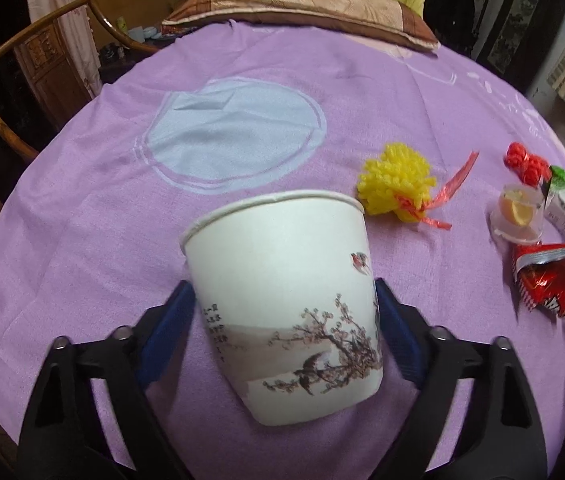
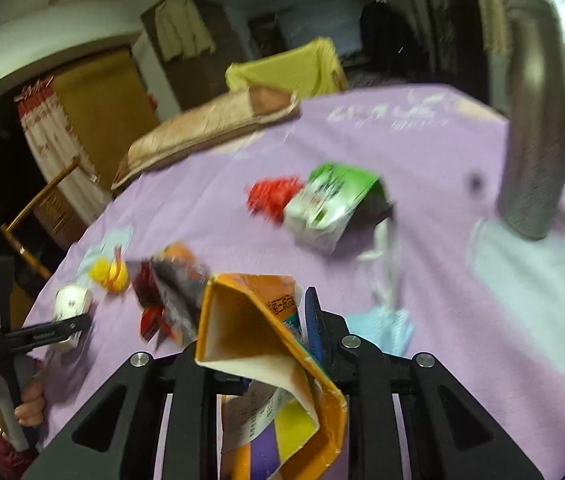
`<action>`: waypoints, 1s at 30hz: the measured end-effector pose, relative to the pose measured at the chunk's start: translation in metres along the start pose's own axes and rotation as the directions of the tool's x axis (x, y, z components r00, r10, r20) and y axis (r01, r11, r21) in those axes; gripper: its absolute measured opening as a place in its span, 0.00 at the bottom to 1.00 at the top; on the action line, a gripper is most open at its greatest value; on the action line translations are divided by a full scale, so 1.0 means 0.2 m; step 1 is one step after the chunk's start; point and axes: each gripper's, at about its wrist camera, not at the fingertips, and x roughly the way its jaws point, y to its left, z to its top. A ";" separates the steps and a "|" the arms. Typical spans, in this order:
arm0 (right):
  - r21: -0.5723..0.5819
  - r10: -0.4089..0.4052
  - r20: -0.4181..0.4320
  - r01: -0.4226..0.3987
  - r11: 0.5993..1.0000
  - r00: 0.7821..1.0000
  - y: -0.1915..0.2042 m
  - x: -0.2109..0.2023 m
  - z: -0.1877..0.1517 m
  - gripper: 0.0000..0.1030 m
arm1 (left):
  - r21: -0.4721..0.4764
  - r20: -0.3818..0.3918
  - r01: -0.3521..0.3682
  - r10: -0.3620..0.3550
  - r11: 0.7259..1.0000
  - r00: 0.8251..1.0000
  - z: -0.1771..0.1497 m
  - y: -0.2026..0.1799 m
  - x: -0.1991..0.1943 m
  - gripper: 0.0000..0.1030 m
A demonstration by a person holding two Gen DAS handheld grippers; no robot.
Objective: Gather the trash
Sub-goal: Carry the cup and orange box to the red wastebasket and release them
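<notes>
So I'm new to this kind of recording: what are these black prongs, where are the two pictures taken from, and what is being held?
There is no robot. A person holds a hand-operated clamp in each hand, and a camera on each looks out along its fingers.

The left view shows the left gripper with its blue pads on either side of a white paper cup, seemingly gripping it. The right view shows the right gripper clamped on a flattened orange carton; the person's hand on the other tool appears at its left edge.

On the purple cloth lie a yellow pompom, a red pompom, a jelly cup, a green-and-white carton and a red wrapper.
</notes>
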 end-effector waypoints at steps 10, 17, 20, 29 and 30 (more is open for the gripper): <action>0.030 0.022 -0.003 -0.022 0.999 1.000 -0.04 0.00 0.01 0.23 | -0.035 0.134 0.080 -0.075 0.996 0.988 -0.01 0.05 -0.15 0.79; 0.066 0.080 0.042 -0.083 0.994 0.996 -0.04 -0.07 0.01 0.23 | -0.026 0.191 0.054 -0.049 0.998 0.980 -0.07 0.09 -0.33 0.79; 0.063 0.099 0.066 -0.103 0.993 0.993 -0.02 -0.13 0.00 0.23 | -0.029 0.210 0.052 -0.045 0.998 0.977 -0.11 0.12 -0.43 0.79; 0.004 0.174 0.101 -0.175 0.985 0.980 0.15 -0.31 -0.03 0.23 | -0.055 0.280 0.011 0.005 0.998 0.960 -0.30 0.27 -0.72 0.79; -0.002 0.181 0.101 -0.182 0.983 0.978 0.17 -0.32 -0.03 0.23 | -0.062 0.281 0.006 0.011 0.998 0.960 -0.33 0.29 -0.73 0.79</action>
